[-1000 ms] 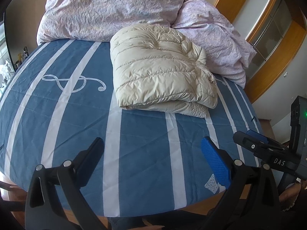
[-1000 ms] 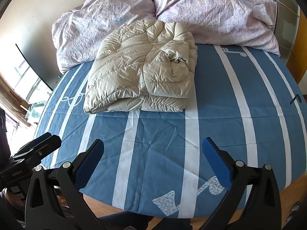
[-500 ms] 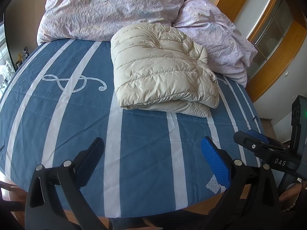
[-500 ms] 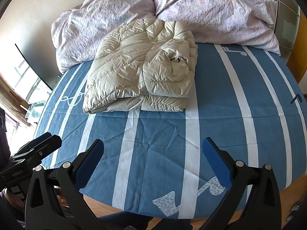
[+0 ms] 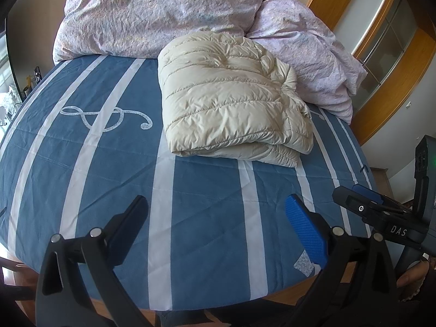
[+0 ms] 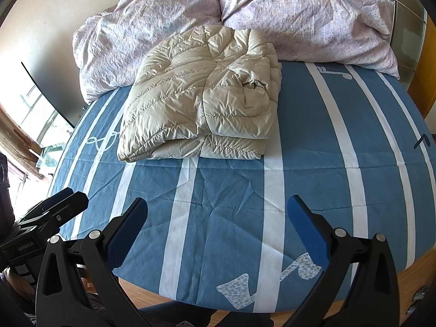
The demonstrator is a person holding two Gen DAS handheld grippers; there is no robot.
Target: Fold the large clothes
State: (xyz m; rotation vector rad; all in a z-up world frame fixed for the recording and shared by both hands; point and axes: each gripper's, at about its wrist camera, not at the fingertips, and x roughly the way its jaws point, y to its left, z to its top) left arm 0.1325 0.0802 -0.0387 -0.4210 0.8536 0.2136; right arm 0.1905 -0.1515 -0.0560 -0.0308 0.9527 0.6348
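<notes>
Striped bed (image 6: pixel 313 163) — wood-framed window (image 5: pixel 387 41), daylight

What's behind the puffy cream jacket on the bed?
Behind the folded puffy jacket sits a crumpled lilac duvet, heaped along the head of the striped blue sheet. Anything under that heap is covered.

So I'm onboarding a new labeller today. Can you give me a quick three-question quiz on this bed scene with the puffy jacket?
1. True or false: the cream puffer jacket lies folded on the striped blue sheet.
2. What are the jaws of the left gripper and the right gripper holding? A) a sleeve B) nothing C) the lilac duvet
3. Fill in: the far edge of the jacket lies against the ____.

Key: 1 true; 2 B, both stand open over the bare sheet near the foot of the bed; 3 duvet.
</notes>
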